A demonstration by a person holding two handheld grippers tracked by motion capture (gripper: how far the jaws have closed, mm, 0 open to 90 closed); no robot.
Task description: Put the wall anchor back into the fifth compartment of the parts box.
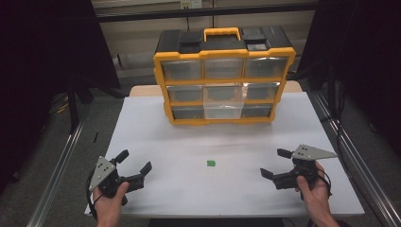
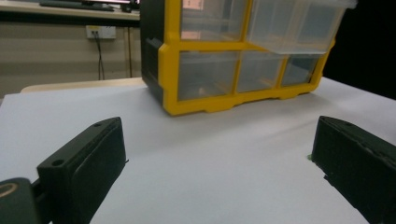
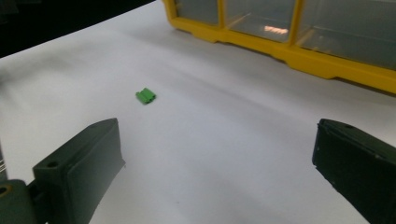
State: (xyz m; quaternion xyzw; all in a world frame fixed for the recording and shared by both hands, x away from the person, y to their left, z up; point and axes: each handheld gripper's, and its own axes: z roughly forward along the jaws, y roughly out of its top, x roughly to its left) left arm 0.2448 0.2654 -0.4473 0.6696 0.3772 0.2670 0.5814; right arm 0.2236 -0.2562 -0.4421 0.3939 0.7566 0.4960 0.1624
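Two grippers rested apart on the white table (image 1: 156,137).
The left gripper (image 1: 135,162) and right gripper (image 1: 275,163) stood wide open, empty; the green block (image 1: 211,163) lay between them, before the yellow drawer cabinet (image 1: 224,75), its middle drawer (image 1: 224,104) out.

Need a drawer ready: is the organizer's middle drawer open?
Open: the clear middle drawer juts forward from the yellow organizer, past its neighbours.
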